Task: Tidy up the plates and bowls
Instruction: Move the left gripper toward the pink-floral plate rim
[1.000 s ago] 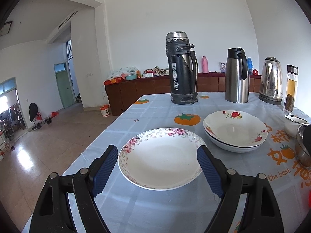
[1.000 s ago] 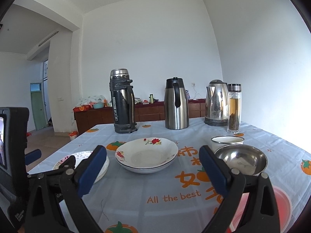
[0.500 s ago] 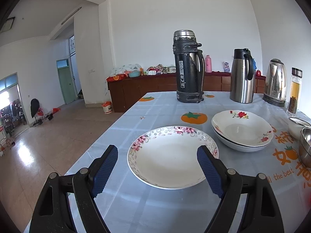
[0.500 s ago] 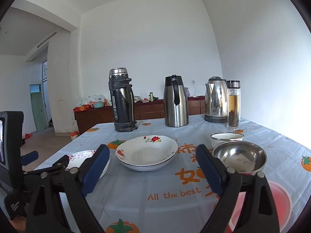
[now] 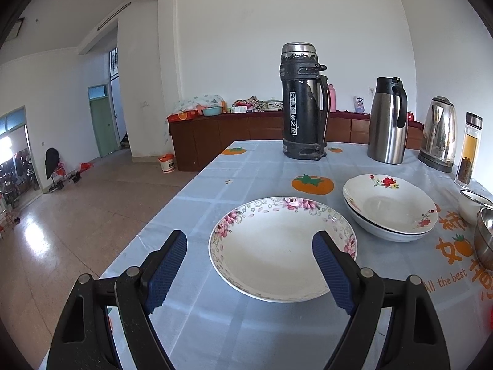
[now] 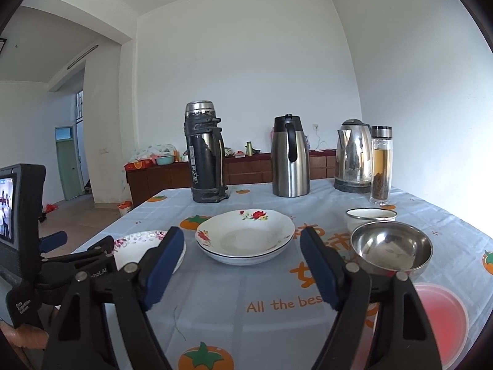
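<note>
- Porcelain up front: the pink-flowered plate [image 5: 282, 248] sits flat on the bench [image 5: 246, 172], and the left claw [image 5: 249, 266] hangs just short of its near rim, jaws spread wide, gripping nothing.
- Right claw [image 6: 242, 266] is spread wide too, empty, aimed at the stack of 2 red-rose dishes [image 6: 245, 236] mid-bench.
- Risk, as I judge it: glazed rims are slick, so a shallow pinch could let the plate tip out, and it may skid on the tablecloth if nudged.
- Another risk: the steel bowl [image 6: 391, 246] and white cup [image 6: 370, 217] crowd the right side, so a wide swing could knock them.
- Only the right view shows the red lid or dish [image 6: 437, 317] at the near edge, plus the left rig itself.
- Only the left view shows the flowered plate whole.
</note>
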`<state>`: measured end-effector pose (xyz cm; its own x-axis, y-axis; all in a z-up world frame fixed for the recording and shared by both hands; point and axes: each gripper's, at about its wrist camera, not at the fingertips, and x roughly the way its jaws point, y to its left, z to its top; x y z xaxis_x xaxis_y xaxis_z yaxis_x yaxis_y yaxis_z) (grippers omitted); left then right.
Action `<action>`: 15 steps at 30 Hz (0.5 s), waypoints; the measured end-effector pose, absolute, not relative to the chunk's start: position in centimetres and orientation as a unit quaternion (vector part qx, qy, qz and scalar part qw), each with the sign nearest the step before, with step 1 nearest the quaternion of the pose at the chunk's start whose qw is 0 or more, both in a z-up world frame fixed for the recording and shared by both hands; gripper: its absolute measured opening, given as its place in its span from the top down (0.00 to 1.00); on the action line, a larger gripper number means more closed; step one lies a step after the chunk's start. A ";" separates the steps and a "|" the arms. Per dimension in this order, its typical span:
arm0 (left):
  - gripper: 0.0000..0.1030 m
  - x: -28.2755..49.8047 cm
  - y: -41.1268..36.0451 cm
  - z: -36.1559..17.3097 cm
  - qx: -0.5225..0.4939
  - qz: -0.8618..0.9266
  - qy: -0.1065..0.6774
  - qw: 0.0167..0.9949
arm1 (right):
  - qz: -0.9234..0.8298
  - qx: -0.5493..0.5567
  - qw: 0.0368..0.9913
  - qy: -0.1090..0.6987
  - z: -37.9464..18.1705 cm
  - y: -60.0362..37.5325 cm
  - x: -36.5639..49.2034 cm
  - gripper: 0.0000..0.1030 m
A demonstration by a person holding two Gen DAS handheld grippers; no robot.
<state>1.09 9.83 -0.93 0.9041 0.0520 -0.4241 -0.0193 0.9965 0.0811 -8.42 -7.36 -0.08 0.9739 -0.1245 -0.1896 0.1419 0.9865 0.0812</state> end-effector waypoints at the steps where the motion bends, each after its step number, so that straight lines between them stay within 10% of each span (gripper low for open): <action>1: 0.17 1.1 9.8 -1.0 0.039 0.019 0.218 0.975 | -0.067 0.048 0.992 0.092 -0.1 -7.3 -8.4 0.23; 15: 0.17 2.6 10.8 -1.4 0.022 0.024 0.237 0.971 | -0.053 0.060 0.991 0.104 -0.4 -6.3 -6.3 0.23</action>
<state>2.61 10.75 -1.42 0.8860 0.0580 -0.4600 -0.0370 0.9978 0.0547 -6.25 -6.28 -0.37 0.9725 -0.0932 -0.2134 0.1181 0.9872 0.1070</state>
